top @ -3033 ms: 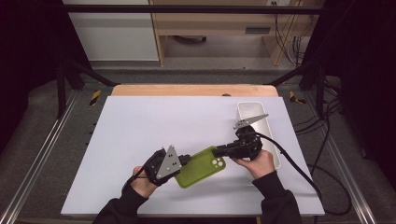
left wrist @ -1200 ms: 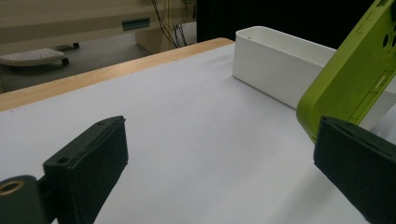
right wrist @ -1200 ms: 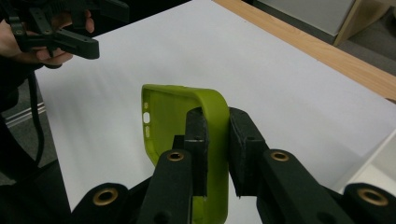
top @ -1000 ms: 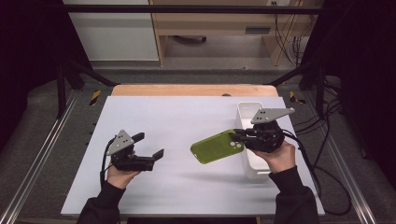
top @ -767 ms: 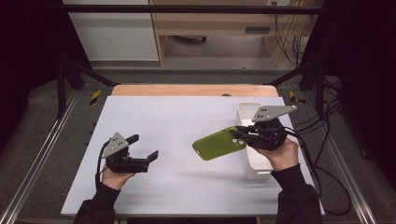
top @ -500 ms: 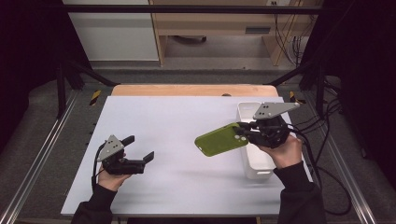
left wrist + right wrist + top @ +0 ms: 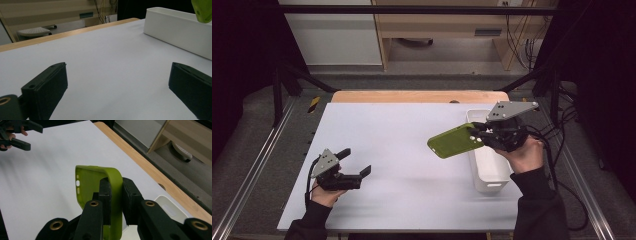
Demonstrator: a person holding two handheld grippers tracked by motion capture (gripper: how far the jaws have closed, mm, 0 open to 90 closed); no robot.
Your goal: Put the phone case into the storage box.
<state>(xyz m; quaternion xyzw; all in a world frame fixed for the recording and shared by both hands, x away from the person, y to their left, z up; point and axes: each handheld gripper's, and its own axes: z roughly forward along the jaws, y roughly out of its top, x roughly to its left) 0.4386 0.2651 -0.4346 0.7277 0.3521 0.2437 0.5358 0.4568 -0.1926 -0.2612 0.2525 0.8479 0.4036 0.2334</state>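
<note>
Green phone case sat pinched in your right gripper, raised beside the white bin; its 2 jaws pressed on one edge. Your left gripper hung near the table, jaws spread with nothing between.

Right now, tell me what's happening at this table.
A person works with a handheld claw in each hand. The right claw is shut on the edge of a green phone case, holding it in the air beside the white bin at the table's right side. The left claw is open and holds nothing, low over the white table near its front left. The case is not yet in the bin.
</note>
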